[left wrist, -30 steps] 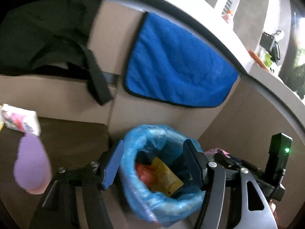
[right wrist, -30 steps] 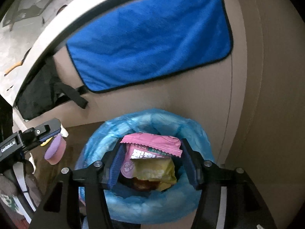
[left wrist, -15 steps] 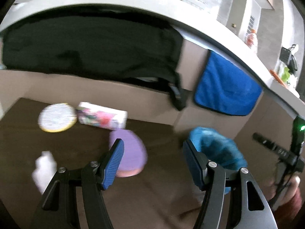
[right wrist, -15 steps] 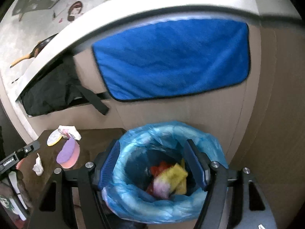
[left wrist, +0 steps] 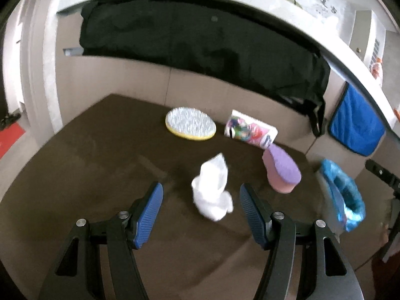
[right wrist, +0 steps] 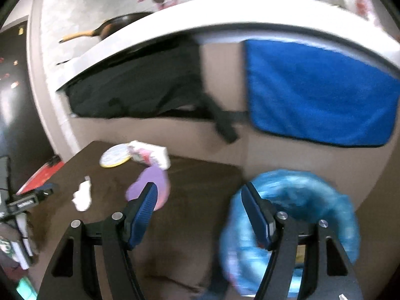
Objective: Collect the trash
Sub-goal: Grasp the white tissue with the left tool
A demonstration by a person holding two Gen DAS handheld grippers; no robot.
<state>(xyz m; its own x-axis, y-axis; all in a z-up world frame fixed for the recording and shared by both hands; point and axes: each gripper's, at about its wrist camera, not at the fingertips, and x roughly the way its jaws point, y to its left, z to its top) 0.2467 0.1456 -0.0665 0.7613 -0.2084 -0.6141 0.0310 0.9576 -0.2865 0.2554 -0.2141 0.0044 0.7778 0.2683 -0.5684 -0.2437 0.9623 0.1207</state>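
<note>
Left wrist: left gripper (left wrist: pixel 200 201) jaws apart, crumpled tissue (left wrist: pixel 213 189) between them; right gripper (right wrist: pixel 199 206) jaws apart, empty.

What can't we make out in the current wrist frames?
- Contents of the blue bin bag, right wrist view: motion blur, plus the right gripper in front.
- Same bag, left wrist view: squeezed at the fisheye edge, inside hidden.
- Print on the colourful packet: too small and blurred.
- Whether the white crumpled tissue touches the left gripper: not clear.
</note>
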